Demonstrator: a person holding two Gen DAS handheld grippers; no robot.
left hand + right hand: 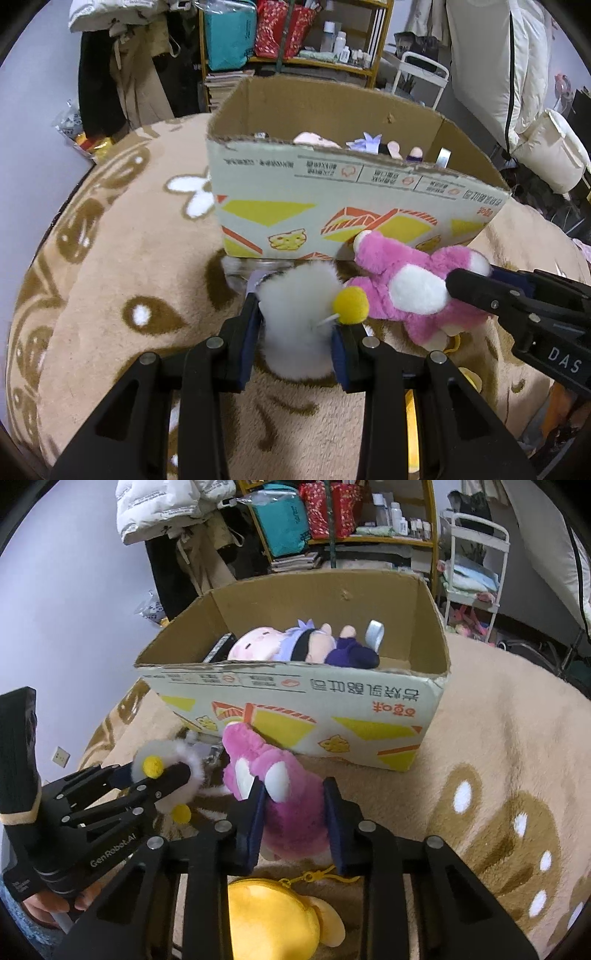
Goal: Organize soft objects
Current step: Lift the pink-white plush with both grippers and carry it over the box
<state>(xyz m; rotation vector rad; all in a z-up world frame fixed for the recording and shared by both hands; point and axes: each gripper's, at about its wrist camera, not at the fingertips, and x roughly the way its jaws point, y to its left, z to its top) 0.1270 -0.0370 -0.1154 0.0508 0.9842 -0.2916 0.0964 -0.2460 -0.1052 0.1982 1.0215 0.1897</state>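
Note:
My left gripper [295, 328] is shut on a white fluffy toy [295, 314] with a yellow pompom [350, 305], held above the beige blanket. Beside it my right gripper [295, 812] is shut on a pink plush bear [291, 805] with white patches; the same pink plush bear [406, 291] shows at the right of the left wrist view. Both toys hang just in front of an open cardboard box [295, 709], whose near wall [351, 206] faces me. Inside the box lies a doll [295, 646] in pink and purple. A yellow plush [273, 919] lies on the blanket under my right gripper.
The beige patterned blanket [498, 775] covers the surface around the box. Behind the box stand a shelf [317, 40] with bags and bottles, hanging clothes [122, 74] and a white rack [476, 561]. A person's hand [48, 904] holds the left gripper.

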